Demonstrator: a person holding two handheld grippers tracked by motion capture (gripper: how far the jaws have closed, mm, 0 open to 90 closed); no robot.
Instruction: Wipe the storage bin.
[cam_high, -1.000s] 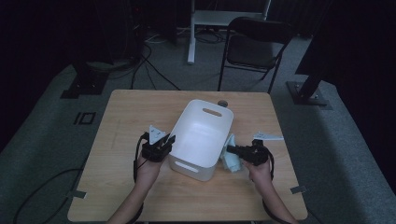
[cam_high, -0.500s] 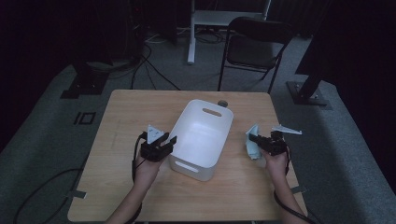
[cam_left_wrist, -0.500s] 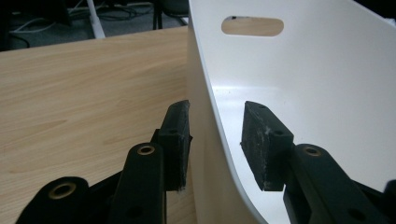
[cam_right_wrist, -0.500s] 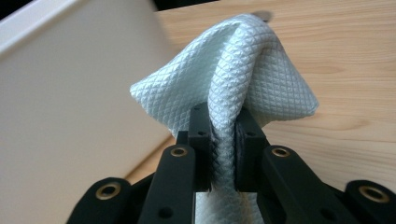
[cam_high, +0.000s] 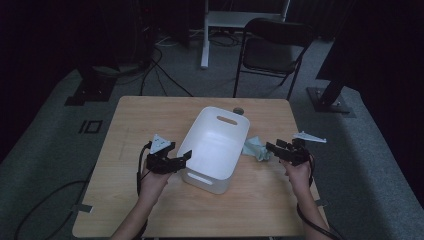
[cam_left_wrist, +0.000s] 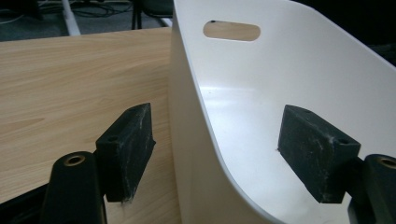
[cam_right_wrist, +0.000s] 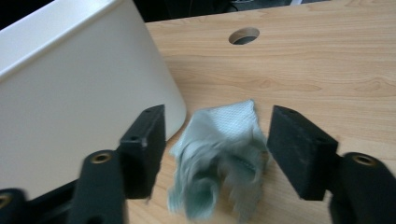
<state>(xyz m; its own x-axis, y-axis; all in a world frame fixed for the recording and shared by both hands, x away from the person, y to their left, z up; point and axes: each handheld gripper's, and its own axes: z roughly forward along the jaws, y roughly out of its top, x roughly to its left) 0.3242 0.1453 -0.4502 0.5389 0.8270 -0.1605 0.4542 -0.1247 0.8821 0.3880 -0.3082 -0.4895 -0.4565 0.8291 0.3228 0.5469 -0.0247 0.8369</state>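
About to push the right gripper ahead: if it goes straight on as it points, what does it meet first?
Most likely the cloth, lying between the open right gripper jaws; the white bin stands just beyond, though depth is unclear.

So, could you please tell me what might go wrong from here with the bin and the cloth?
1. The left tool, jaws just opened, straddles the white plastic bin's wall; lifting carelessly could catch and tip it.
2. The crumpled pale green cloth lies loose between the right tool's just-opened jaws, against the bin; withdrawing might drag it.
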